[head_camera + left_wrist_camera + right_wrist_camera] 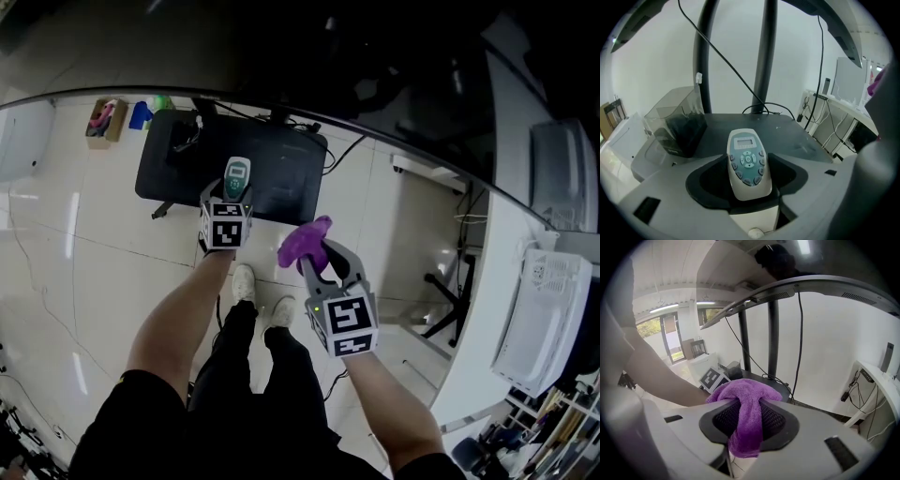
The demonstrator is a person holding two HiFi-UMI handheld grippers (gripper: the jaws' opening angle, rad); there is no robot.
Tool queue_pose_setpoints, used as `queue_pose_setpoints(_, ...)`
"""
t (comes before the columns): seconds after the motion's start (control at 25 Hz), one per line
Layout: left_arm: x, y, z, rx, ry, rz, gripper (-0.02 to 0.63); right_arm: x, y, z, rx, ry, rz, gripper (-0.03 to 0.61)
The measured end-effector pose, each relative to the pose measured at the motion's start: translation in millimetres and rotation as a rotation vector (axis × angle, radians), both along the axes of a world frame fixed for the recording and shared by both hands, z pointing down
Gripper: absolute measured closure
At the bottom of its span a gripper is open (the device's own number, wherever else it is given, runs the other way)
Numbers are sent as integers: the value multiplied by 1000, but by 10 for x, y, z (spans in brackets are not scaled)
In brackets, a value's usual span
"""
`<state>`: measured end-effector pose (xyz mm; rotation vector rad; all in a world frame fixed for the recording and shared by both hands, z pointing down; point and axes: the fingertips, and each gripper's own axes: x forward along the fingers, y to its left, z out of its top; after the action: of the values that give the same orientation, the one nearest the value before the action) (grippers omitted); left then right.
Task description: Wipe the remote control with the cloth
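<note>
Glossy pale floor tiles fill the head view, with a dark table (pixel 178 169) at the top centre and the person's legs in black trousers (pixel 244 366) below it. The left gripper (pixel 234 194) shows against the middle of the table's near edge, clamped on the remote control (pixel 236 177), which stands up out of its jaws. To the right, off the table's near right corner, the right gripper (pixel 322 264) pinches the purple cloth (pixel 304 244), bunched at its tip.

In the left gripper view the remote sits upright between the dark pads (pixel 708 174), both pressing its sides, with the keypad and small screen facing the camera. Behind it lies the dark tabletop with a smoky clear box (pixel 679 122) at its left edge and two dark posts (pixel 765 56) rising from its far edge.

In the right gripper view the jaws are nearly together on the cloth, which swells above them and hangs below. A bare forearm (pixel 656 373) crosses at the left.
</note>
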<state>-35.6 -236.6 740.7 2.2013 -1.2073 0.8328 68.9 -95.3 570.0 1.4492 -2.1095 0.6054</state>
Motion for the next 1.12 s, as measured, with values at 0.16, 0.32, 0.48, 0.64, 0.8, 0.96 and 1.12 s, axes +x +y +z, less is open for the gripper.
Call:
queue_pose_setpoints(0.16,-27,17,45,-2,-2,20,342,-17,-82,67,-1,8,6,457)
queue_pose_setpoints(0.32,-98,35,-63,9,2,15,333,-31,-236,197,-8,27,-2,457)
queue_pose_setpoints(0.48,-208,155,-229,11,14,9,333,-31,-492,460,-25,74,-14,457)
queue_pose_setpoints(0.64,-349,368,-390,11,43,-8,333,-20,-736,885,-81,132,-30,456)
queue_pose_setpoints(0.8,-582,667,-413,4,58,-26,333,-21,-892,1312,-138,180,-47,454)
queue_pose_setpoints(0.96,-813,848,-462,-14,73,-75,333,-7,-1030,1552,-163,223,-55,446)
queue_pose_setpoints(1.12,-917,910,-477,-13,59,-84,333,-2,-1086,1717,-185,231,-36,435)
